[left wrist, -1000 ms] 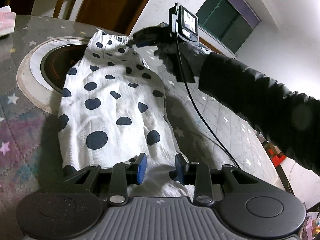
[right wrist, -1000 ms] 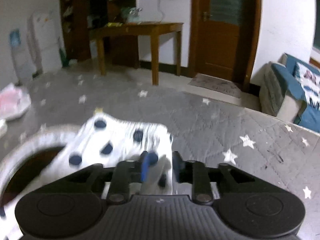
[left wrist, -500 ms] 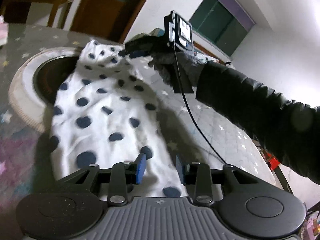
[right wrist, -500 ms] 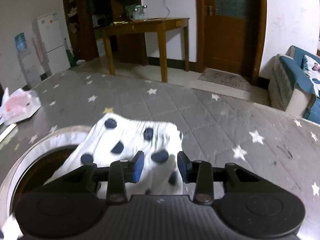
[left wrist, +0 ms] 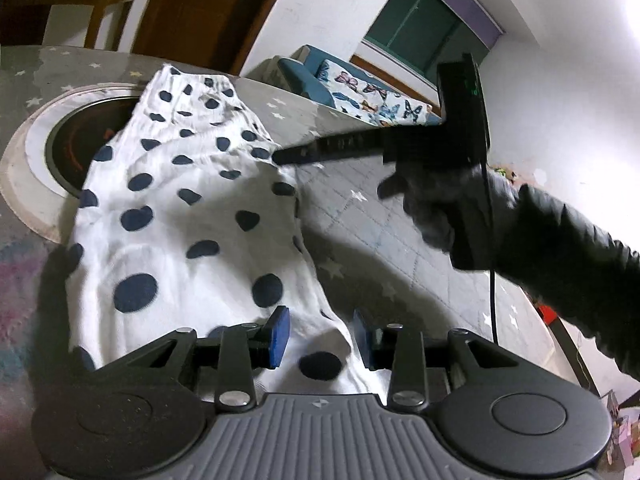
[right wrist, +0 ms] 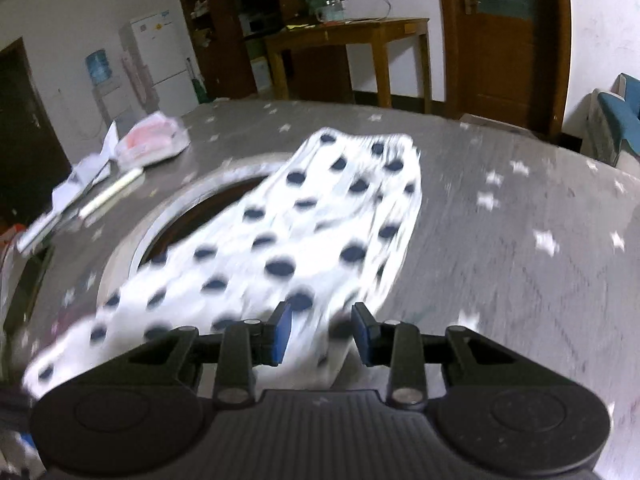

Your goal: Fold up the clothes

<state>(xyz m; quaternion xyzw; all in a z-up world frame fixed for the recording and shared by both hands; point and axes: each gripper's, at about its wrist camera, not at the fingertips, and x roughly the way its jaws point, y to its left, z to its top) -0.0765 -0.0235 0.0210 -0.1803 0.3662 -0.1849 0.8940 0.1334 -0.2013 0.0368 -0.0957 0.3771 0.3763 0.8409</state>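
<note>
Right tongs (right wrist: pixel 322 334): blue pads apart, nothing between them. White dotted garment (right wrist: pixel 280 240) lies spread on the grey star-print counter (right wrist: pixel 520 260), partly covering a round recess (right wrist: pixel 188 220). Motion blur throughout. Plastic bag (right wrist: pixel 150 142) at far left.

Motion-blurred garment (right wrist: pixel 280 236), right wrist view

Black bar of the right gripper (left wrist: pixel 340 146), raised lettering: present, too blurred to read.
Small screen on the black device behind it (left wrist: pixel 472 88): green glow only, no legible characters.
White refrigerator (right wrist: pixel 160 60), mark near top edge: too small to read.
Pink-and-white plastic packet on the grey star-patterned table cover (right wrist: pixel 150 142): print illegible.
Legible text overall: none.
</note>
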